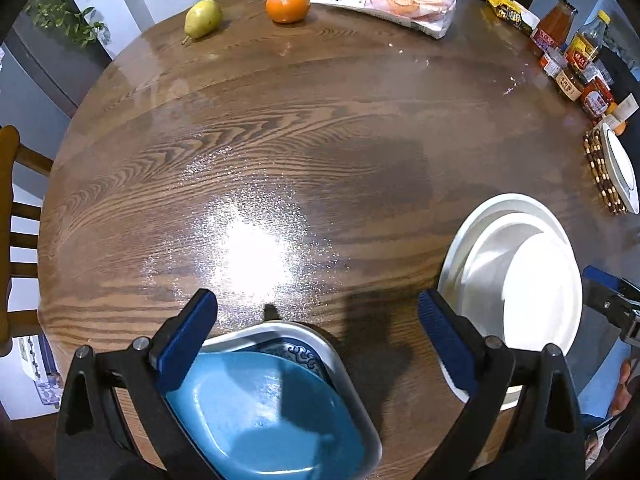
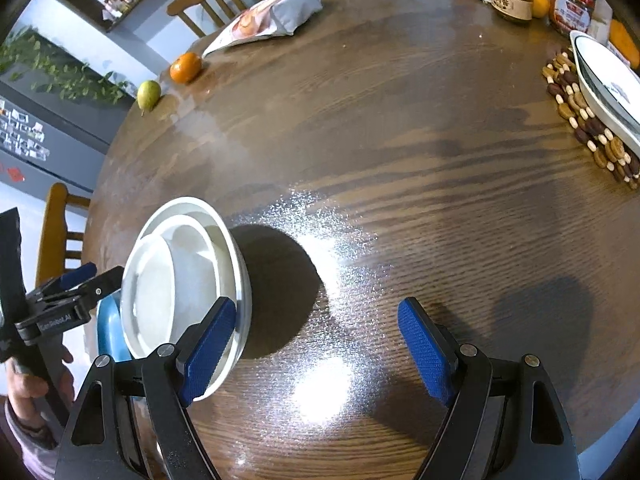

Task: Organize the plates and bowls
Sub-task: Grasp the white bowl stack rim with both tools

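White glazed ceramic bowls (image 2: 188, 280), nested, near surface (image 1: 320, 140) edge beside blue ceramic plate (image 1: 264, 412). Likely heavy, rigid, slick, breakable; pinch rim. Left tongs (image 1: 318, 334), right tongs (image 2: 316, 350) spread, empty.

The blue plate (image 1: 264, 412) runs out of the left wrist view at the bottom, and the left gripper's finger (image 1: 188, 336) covers its near-left rim; the patterned dish (image 1: 296, 354) beneath shows only a sliver. In the right wrist view, the white bowls (image 2: 188, 280) hide all but an edge of that blue plate, and a blue pad (image 2: 208, 348) covers their lower rim. The oval dish (image 2: 608, 88) on the beaded trivet (image 2: 580, 120) is cut by the right edge. Jar labels (image 2: 512, 0) are too small to read.
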